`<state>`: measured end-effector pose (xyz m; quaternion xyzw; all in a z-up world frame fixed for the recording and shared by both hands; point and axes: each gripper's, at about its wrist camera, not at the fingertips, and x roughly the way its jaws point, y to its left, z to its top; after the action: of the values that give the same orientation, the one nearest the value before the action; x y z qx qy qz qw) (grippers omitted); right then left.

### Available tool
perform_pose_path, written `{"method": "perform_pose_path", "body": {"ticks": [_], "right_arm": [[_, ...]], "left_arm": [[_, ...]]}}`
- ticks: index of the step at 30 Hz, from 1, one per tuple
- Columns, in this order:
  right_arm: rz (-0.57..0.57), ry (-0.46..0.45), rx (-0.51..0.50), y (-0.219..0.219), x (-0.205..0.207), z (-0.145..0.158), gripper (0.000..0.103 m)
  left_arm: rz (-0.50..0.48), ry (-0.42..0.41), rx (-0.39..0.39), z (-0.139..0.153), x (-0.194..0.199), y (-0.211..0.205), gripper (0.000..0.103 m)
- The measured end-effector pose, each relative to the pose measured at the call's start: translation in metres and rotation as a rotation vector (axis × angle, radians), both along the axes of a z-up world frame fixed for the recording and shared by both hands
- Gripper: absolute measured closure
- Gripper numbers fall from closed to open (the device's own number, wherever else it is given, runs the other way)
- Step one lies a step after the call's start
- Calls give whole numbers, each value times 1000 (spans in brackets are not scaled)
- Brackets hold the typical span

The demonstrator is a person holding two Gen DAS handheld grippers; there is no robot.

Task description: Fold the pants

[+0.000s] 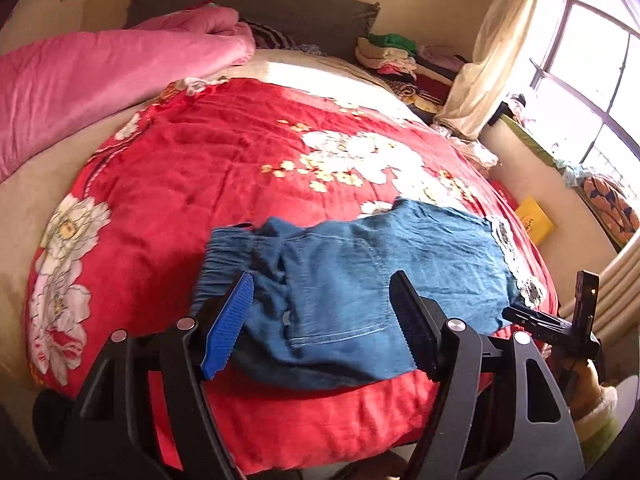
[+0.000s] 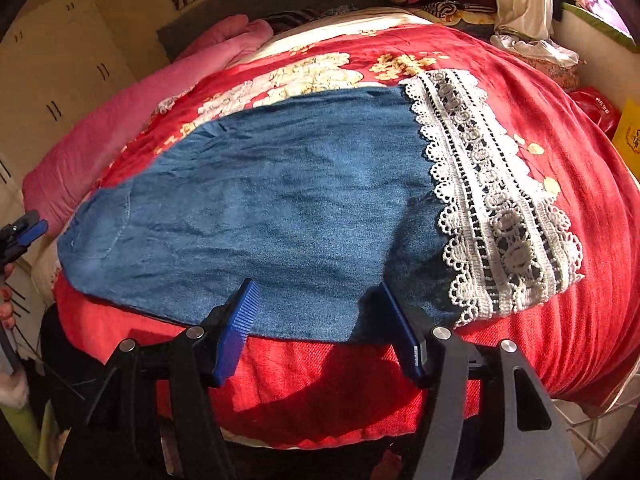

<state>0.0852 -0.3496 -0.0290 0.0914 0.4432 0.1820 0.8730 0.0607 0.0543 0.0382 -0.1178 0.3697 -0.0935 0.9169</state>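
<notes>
One pair of blue denim pants point(image 1: 352, 280) lies flat across the lower centre of the left wrist view, on one red blanket point(image 1: 224, 160) printed with white flowers; the elastic waistband point(image 1: 228, 256) points toward the left of the frame and one white lace hem point(image 1: 516, 264) toward the right. In the right wrist view the pants point(image 2: 280, 208) fill the centre, with the lace hem point(image 2: 492, 200) in the right half of the frame. The left gripper point(image 1: 324, 320) stands over the near edge of the pants, jaws wide apart and holding nothing. The right gripper point(image 2: 316, 320) stands at the near edge of the pants, jaws likewise wide apart and holding nothing. One pink quilt point(image 1: 100, 80) lies in the upper left of the left wrist view, one stack of folded clothes point(image 1: 396, 56) in the upper centre-right, and one window point(image 1: 592, 64) in the upper right
</notes>
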Motion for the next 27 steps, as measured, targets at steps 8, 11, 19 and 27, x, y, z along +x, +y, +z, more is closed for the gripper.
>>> {"method": "perform_pose_path", "body": {"ticks": [8,11,19,27], "right_arm": [[-112,-55,127,-46,-29,28,38],[-169,-57,125,-64,-35,30,32],[-260,-43,154,-93,-44,22,29],[-297,-41,194,-102,-42,14,22]], "left_arm": [[-177,54,99,-32,34,-83,35],[-194,115,123,-58,37,-92,35],[-203,169,159,-99,40,-93,32],[-287,99,166,-43,46,-123,21]]}}
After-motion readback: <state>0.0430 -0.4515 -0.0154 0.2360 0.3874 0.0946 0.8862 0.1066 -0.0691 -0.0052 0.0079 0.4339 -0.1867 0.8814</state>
